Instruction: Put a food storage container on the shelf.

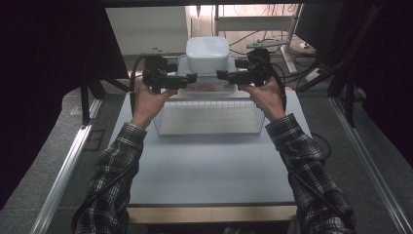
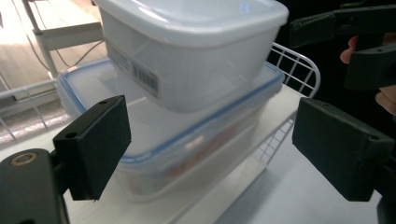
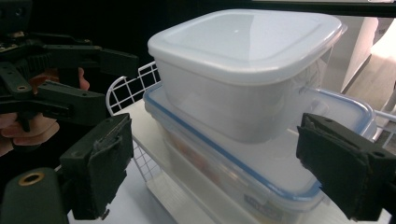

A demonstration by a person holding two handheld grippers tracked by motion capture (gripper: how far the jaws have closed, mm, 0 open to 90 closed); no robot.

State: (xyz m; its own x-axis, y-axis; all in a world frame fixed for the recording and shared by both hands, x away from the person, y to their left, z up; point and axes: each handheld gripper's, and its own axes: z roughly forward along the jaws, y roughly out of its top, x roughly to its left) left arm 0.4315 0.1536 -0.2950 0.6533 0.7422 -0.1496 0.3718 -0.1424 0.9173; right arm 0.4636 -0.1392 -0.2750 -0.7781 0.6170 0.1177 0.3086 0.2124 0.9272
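Two plastic boxes are stacked at the far end of a white table (image 1: 209, 170), above a white wire basket (image 1: 209, 117): a white tub (image 2: 187, 51) with a barcode sticker (image 2: 144, 78), its print too small to read, sits on a flat clear box with a blue-edged lid (image 2: 187, 135). The left gripper (image 1: 187, 78) and right gripper (image 1: 225, 74) flank the lower box, jaws spread wide on both and holding nothing.

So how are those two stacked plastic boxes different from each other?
The top box is taller and narrower with a plain white lid; the bottom box is flatter and wider, its clear lid edged in blue. The top box bears a barcode label; the bottom box shows something reddish inside. Both are lidded translucent plastic.
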